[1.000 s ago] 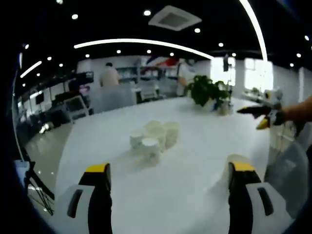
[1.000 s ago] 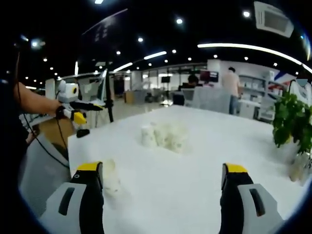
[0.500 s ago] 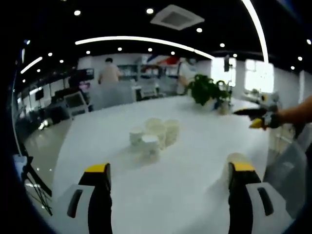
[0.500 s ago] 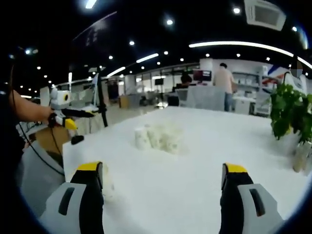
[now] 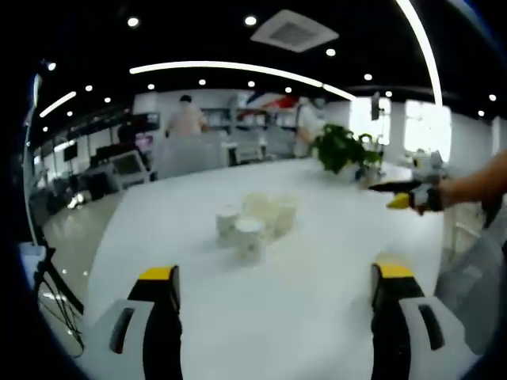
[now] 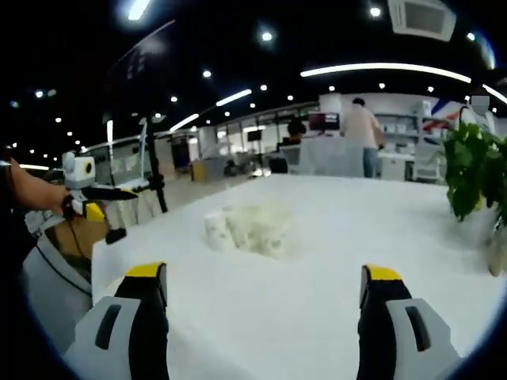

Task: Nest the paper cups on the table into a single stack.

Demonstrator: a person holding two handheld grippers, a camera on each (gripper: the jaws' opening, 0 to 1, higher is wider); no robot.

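1. The left hand-held gripper [image 5: 273, 277] hovers over the white desk [image 5: 317, 301], jaws spread wide with nothing between them.
2. The right hand-held gripper [image 6: 257, 277] is likewise spread and empty.
3. The paper cups [image 5: 255, 220] cluster mid-desk, well ahead of both.
4. A potted plant [image 5: 342, 148] stands near the far edge.

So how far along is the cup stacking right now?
Nothing looks nested yet: the paper cups stand as a loose cluster on the white table. Nothing is in hand; the left gripper and right gripper are both open, short of the cups. All stacking remains.
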